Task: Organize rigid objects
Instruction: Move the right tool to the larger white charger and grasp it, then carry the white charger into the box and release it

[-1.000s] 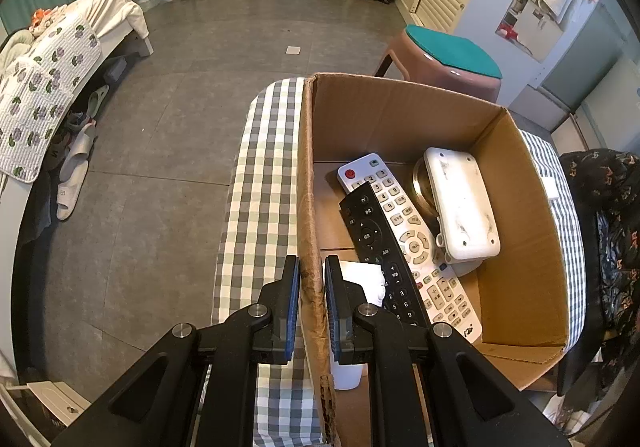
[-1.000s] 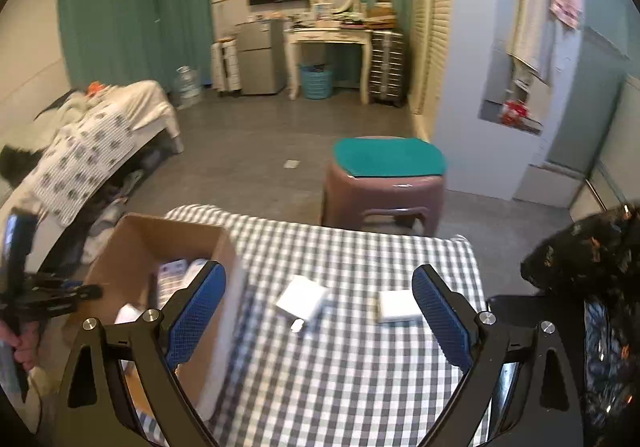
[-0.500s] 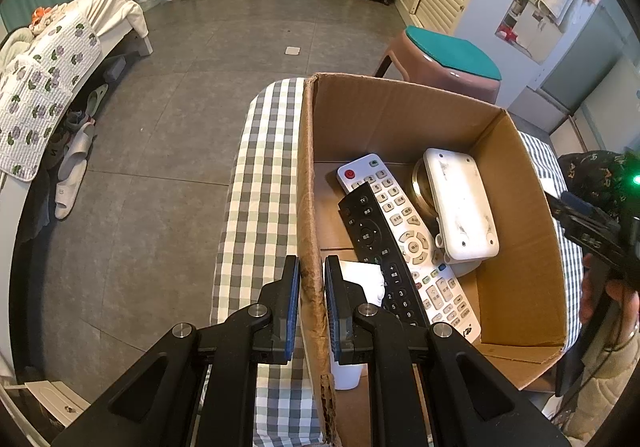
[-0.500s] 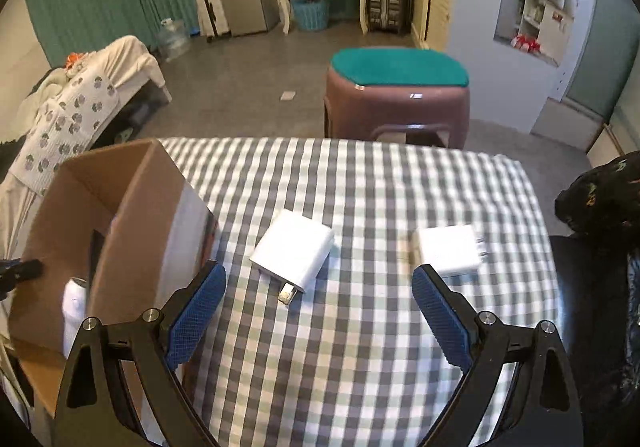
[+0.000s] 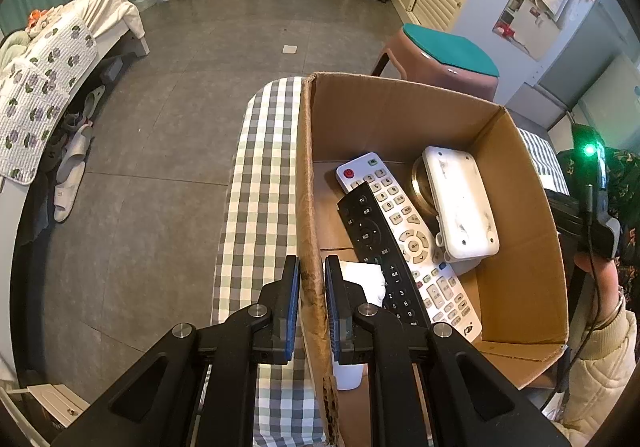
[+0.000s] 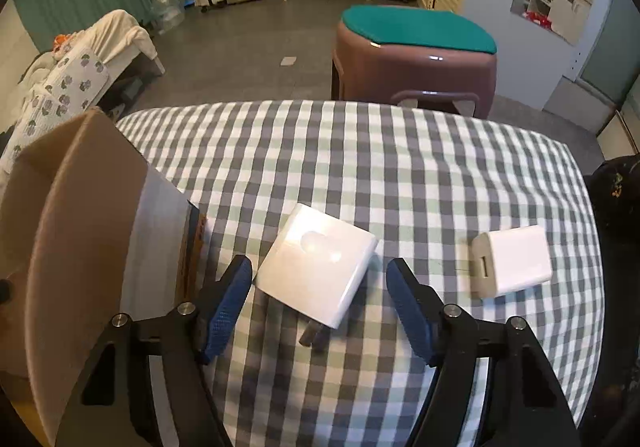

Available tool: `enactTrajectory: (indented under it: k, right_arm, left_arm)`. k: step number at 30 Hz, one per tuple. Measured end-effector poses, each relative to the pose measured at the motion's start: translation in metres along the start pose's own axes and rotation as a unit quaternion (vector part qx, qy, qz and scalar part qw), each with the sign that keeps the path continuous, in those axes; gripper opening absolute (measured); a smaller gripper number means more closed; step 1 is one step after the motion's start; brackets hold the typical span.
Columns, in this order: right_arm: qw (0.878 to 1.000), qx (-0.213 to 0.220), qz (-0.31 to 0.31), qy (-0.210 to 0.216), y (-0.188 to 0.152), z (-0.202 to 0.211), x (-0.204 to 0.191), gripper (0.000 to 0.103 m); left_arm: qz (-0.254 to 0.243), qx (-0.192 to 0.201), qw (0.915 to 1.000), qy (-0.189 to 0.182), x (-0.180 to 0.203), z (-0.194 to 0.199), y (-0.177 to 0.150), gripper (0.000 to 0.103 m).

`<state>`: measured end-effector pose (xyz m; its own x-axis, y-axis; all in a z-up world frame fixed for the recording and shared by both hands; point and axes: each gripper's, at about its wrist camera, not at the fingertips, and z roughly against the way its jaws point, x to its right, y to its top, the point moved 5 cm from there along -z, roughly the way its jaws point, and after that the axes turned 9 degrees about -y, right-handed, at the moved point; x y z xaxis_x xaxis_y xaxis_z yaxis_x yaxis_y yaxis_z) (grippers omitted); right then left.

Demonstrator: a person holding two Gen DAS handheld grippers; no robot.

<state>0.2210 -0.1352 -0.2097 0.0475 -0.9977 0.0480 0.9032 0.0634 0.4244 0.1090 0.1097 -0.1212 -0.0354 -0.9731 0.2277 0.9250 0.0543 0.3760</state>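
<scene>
The left tongs are clamped on the cardboard box wall. The right tongs, half open and closing, straddle the white charger lying on the worktop beside the box. Its smooth shell, gripped cornerwise, could twist and slip out.

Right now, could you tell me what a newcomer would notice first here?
Probably the right gripper, jaws closing around a white charger on the checked tablecloth. Next, the left gripper clamped on the wall of a cardboard box holding two remotes.

white charger flat, prongs nearest camera
</scene>
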Motion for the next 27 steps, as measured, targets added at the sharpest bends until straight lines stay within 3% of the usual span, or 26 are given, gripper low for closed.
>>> enactTrajectory:
  k: [2,11,27]
  right_arm:
    - [1.000,-0.003,0.001,0.002,0.001,-0.004,-0.004,0.063]
    - [1.000,0.004,0.002,-0.008,-0.006,0.002,-0.005,0.060]
    - [0.999,0.051,0.002,-0.002,-0.014,0.065,0.030,0.053]
  left_arm:
    - [0.001,-0.001,1.0000,-0.001,0.000,-0.001,-0.001,0.012]
    - [0.001,-0.003,1.0000,-0.002,-0.003,-0.004,0.001,0.012]
    - [0.003,-0.004,1.0000,-0.003,-0.001,-0.007,-0.003,0.012]
